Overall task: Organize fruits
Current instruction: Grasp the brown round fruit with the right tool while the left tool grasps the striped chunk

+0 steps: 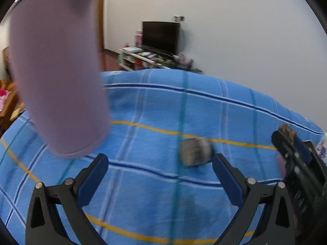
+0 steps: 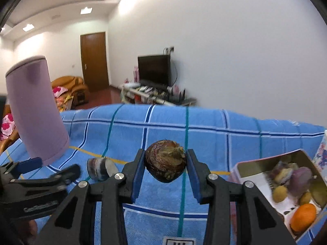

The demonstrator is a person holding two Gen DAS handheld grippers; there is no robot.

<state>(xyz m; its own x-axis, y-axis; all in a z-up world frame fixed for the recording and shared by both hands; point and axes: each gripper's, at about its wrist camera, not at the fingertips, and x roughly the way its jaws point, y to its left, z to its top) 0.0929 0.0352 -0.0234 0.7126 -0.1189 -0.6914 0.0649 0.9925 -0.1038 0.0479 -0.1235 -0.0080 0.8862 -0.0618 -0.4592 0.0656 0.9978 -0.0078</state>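
My right gripper [image 2: 165,166] is shut on a dark brown water chestnut [image 2: 165,166] and holds it above the blue checked cloth [image 2: 235,143]. It also shows at the right edge of the left wrist view [image 1: 286,134], with the chestnut at its tip. My left gripper [image 1: 160,170] is open and empty above the cloth; it shows at the left of the right wrist view [image 2: 53,168]. A cut grey-brown piece of fruit [image 1: 195,152] lies on the cloth just beyond my left gripper's right finger; it also shows in the right wrist view [image 2: 101,169]. An open box [image 2: 263,163] at the right holds several fruits, among them an orange [image 2: 303,216].
A tall mauve cup [image 1: 57,71] stands on the cloth at the left, close to my left gripper; it also shows in the right wrist view [image 2: 34,110]. Beyond the table's far edge are a TV [image 2: 154,69] on a low stand, a door and a sofa.
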